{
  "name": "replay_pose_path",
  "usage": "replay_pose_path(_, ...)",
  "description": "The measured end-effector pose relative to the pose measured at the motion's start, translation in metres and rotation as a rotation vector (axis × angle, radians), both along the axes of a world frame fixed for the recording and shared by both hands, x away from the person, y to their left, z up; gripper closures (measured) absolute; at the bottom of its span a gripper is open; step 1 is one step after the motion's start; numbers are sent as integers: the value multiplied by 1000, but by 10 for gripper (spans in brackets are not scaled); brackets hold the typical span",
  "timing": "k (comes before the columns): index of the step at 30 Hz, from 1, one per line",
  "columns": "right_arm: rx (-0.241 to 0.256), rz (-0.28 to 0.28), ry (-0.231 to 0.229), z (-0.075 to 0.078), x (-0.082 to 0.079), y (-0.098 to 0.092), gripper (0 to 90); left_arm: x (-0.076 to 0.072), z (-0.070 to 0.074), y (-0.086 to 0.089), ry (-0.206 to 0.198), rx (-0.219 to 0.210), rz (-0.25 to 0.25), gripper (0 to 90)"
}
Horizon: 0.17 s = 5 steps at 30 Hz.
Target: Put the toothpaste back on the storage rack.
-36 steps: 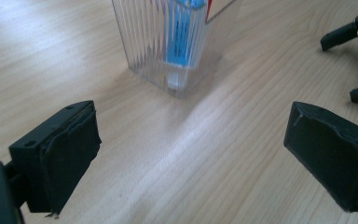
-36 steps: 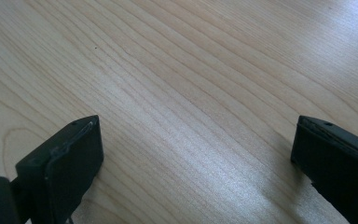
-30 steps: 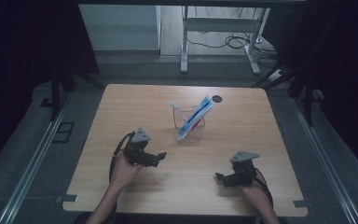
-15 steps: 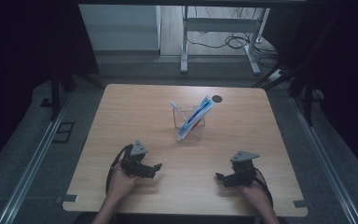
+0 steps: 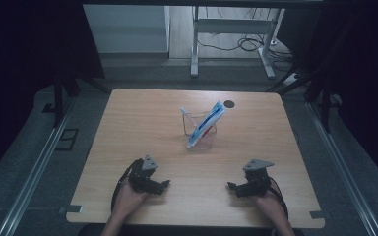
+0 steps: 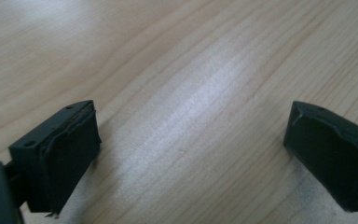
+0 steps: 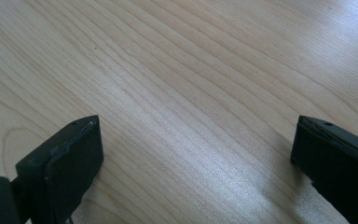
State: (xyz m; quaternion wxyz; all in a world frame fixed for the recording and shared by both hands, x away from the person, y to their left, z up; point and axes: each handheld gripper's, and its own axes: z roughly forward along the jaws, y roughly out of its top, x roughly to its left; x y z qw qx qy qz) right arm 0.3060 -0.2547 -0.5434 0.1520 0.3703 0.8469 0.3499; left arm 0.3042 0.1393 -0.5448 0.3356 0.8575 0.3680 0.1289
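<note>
A clear cup (image 5: 200, 132) stands near the middle of the wooden table (image 5: 128, 123), holding a blue-and-white toothpaste tube (image 5: 207, 121) that leans toward the far right corner. Near the front edge, the left gripper (image 5: 163, 184) and right gripper (image 5: 231, 186) rest low over bare wood, jaws spread wide, holding nothing.

A light wooden table (image 5: 128, 128) takes up the middle of the high view, its grain plain in both gripper views. Near its centre stands a clear cup (image 5: 200, 132) holding a blue-and-white tube (image 5: 207, 123) that leans toward the upper right. A small dark disc (image 5: 229, 103) lies just beyond it. At the top of the frame, a metal table frame (image 5: 195, 44) and cables (image 5: 236, 44) rest on the floor.
</note>
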Motion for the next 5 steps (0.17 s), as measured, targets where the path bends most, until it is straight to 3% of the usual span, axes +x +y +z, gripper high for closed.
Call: replay_pose_path(5, 0, 0, 0, 0, 0, 0, 18, 0, 0, 0, 0, 3, 2, 30)
